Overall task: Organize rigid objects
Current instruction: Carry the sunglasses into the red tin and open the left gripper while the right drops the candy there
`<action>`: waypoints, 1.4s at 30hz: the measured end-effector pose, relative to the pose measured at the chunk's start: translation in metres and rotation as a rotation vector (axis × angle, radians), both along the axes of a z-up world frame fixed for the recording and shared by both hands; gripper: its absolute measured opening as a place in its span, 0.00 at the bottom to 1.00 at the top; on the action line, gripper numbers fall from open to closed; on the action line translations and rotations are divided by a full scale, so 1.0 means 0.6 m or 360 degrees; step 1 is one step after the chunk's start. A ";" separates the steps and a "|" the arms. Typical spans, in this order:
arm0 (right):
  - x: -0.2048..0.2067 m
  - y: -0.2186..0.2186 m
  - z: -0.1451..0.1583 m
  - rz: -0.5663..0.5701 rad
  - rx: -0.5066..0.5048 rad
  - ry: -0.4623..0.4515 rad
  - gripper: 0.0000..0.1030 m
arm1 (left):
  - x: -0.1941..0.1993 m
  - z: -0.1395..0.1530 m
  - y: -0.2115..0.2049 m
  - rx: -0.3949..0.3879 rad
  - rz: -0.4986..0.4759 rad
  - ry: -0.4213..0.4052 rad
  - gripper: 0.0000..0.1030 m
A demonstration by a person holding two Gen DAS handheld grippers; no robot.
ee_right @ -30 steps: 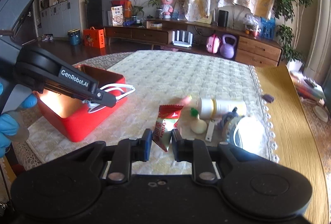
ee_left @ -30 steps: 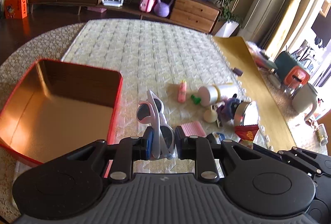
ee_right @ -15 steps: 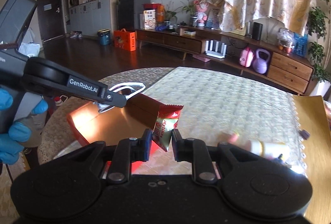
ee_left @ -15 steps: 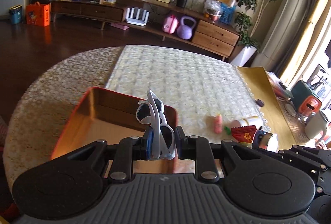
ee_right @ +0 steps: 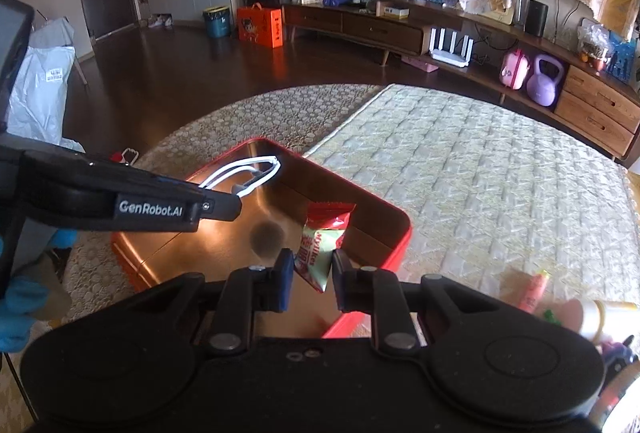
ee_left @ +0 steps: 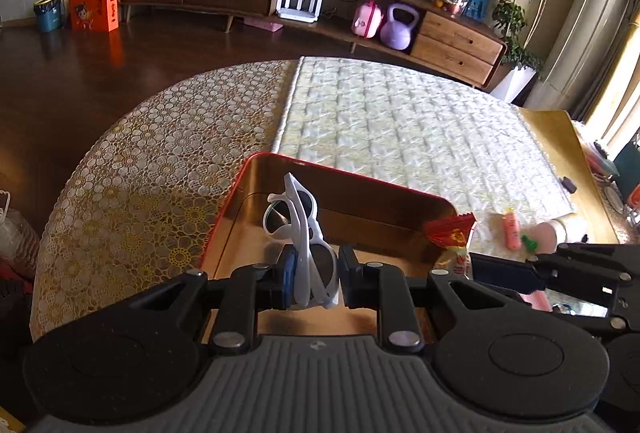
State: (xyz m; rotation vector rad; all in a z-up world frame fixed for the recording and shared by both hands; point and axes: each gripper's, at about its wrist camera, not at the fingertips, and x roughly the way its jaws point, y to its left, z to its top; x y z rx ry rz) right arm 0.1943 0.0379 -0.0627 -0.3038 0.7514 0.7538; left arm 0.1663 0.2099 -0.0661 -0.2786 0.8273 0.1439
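Your left gripper has its fingers closed on a pair of white sunglasses, which stand upright between the pads with the dark lenses facing sideways, held above the open red tin with its shiny copper-coloured inside. Your right gripper has its fingers clamped on a red and green snack packet, which hangs over the near right part of the same tin. In the right wrist view, your left gripper comes in from the left with the white frame of the sunglasses sticking out over the tin's far corner, and your blue-gloved hand shows at the left edge. The tin sits on the tabletop, at the edge of the pale quilted mat. Off to the right on the mat lie a small pink tube and a white bottle.
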 end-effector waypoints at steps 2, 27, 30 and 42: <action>0.018 0.016 -0.016 0.0000 -0.0040 0.0040 0.19 | 0.008 -0.009 0.007 -0.0005 0.0007 0.0015 0.21; 0.033 0.074 -0.073 0.0085 -0.0261 0.0068 0.40 | 0.033 -0.061 0.024 -0.0060 -0.0018 0.0162 0.23; 0.024 0.063 -0.065 0.0092 -0.0246 0.0028 0.41 | 0.033 -0.062 0.021 -0.0053 -0.0015 0.0182 0.24; 0.005 0.019 -0.029 0.0079 -0.0084 0.0042 0.51 | 0.011 -0.045 0.001 0.0023 -0.0020 0.0127 0.51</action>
